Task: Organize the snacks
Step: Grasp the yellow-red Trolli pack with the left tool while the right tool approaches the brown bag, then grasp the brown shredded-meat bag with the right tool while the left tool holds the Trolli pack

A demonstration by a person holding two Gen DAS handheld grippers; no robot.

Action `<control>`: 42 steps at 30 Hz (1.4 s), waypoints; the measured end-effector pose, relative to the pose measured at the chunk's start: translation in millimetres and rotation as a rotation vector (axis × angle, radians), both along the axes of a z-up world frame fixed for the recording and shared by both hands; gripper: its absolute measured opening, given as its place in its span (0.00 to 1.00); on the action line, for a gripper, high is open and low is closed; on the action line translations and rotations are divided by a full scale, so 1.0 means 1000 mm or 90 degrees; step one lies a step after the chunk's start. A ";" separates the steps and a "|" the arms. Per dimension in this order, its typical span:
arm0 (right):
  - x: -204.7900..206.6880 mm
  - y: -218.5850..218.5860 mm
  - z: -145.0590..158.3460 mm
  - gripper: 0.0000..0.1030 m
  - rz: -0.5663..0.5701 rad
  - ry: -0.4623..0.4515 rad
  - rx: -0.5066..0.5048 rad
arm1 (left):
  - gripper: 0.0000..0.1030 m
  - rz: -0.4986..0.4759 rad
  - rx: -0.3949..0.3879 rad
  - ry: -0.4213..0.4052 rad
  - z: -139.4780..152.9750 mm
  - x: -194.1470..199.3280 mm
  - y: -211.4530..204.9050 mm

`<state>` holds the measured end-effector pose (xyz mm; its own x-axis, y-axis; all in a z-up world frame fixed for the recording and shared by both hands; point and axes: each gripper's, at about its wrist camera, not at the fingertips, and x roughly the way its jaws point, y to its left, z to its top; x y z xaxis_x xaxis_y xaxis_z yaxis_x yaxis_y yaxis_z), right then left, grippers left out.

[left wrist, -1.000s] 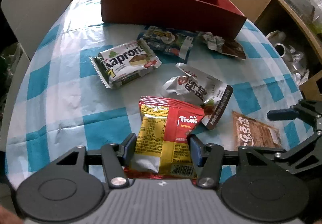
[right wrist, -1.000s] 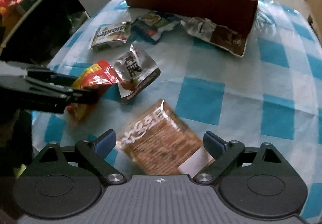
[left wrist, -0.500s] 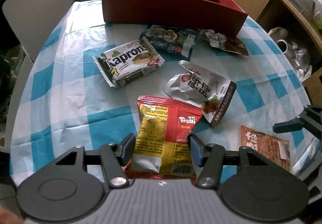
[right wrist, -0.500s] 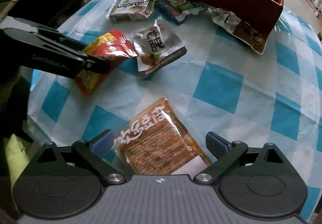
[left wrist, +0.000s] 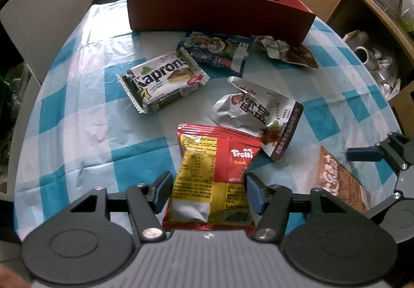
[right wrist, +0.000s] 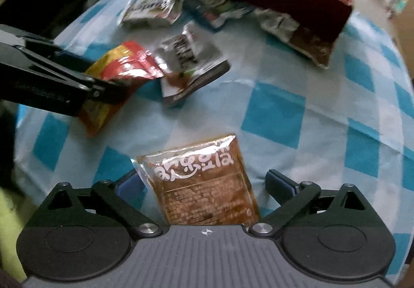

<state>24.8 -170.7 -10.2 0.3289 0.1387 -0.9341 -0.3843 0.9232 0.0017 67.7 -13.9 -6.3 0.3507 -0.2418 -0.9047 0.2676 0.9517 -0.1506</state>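
As both grippers bear down on a checked tablecloth (left wrist: pixel 77 106) strewn with snacks, the left gripper (left wrist: pixel 208 191) straddles the near end of a red-and-yellow gummy packet (left wrist: pixel 214 174); its jaws have just been opening a little, and a sliver of gap now shows between each blue pad and the packet's sides, where a second ago they sat closer in. The packet lies flat on the cloth, so this reads as a grip not yet made, or one being reset. On the other side, the right gripper (right wrist: pixel 204 184) has dropped toward a brown packet with white lettering (right wrist: pixel 204 184); its jaws have just been opening and stand about as wide apart as they go, clear of the packet on both sides, which now lies squarely between them rather than skewed as it was a second ago. Nothing is held by either hand. Beyond, a white wafer pack (left wrist: pixel 163 83), a blue packet (left wrist: pixel 217 51), a crumpled silver pouch (left wrist: pixel 256 112) and a torn brown wrapper (left wrist: pixel 289 52) lie loose, the last two apart from each other, the blue one just in front of a red box (left wrist: pixel 220 13). From these views no snack appears to be inside the box, so the sorting looks barely begun; both hands seem lined up for a first pair of pickups.
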 end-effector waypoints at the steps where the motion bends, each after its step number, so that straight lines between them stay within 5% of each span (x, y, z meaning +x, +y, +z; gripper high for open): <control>1: -0.003 -0.001 -0.002 1.00 -0.010 -0.012 -0.006 | 0.53 0.000 0.000 0.000 0.000 -0.001 0.001; 17: 0.002 -0.009 0.001 1.00 0.091 0.052 -0.028 | 0.59 -0.027 0.022 -0.010 -0.001 -0.005 -0.005; 23: -0.004 0.013 0.006 0.84 0.115 0.044 -0.048 | 0.65 -0.048 0.050 -0.013 -0.003 -0.003 -0.014; 33: -0.005 -0.010 0.011 0.70 0.026 -0.003 0.031 | 0.50 -0.017 0.084 -0.054 -0.003 -0.004 -0.012; 42: -0.001 -0.011 0.022 0.55 -0.022 -0.036 0.103 | 0.48 0.026 0.081 -0.065 0.004 -0.002 -0.005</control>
<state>24.3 -181.6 11.7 0.3875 0.2730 -0.8805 -0.3556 0.9255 0.1305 65.4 -19.3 -1.9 0.4488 -0.1109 -0.8867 0.2366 0.9716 -0.0018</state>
